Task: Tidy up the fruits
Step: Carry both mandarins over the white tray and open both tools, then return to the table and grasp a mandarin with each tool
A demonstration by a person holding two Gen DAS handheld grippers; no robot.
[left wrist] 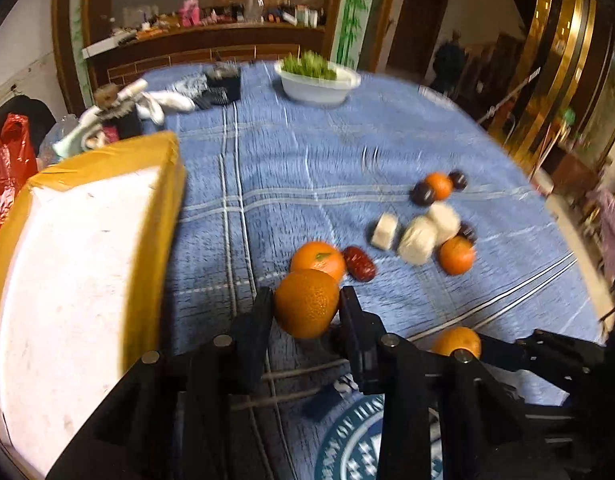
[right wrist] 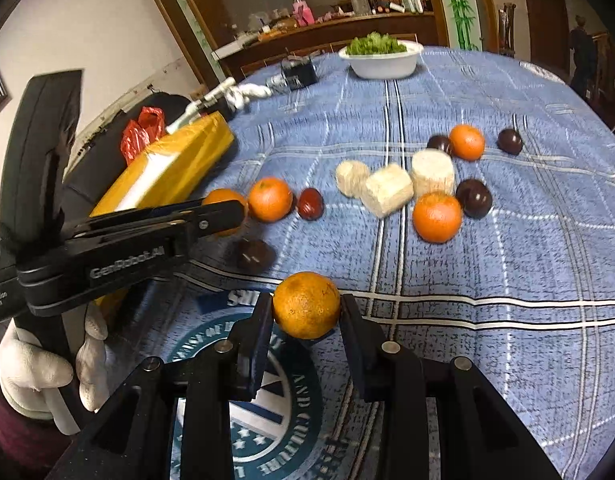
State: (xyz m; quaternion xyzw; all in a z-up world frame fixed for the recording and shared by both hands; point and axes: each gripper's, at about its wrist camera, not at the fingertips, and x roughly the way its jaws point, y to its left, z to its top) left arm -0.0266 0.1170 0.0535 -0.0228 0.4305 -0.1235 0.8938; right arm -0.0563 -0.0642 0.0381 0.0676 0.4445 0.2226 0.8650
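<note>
Two oranges, one per gripper: my left gripper [left wrist: 306,305] clamps an orange [left wrist: 306,303] at lower centre (yellow-edged box [left wrist: 155,216] at frame left). My right gripper [right wrist: 306,306] grips another orange [right wrist: 306,305].

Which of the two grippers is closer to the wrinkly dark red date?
Left. The left gripper, clamping an orange, is just short of the date; the right gripper holds another orange farther back.

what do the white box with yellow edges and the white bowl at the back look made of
Box: looks like white foam, matte and scuffed, its rim wrapped in glossy yellow tape that creases at the corners. Bowl: probably plastic, smooth with a slight sheen; too far to be sure.
</note>
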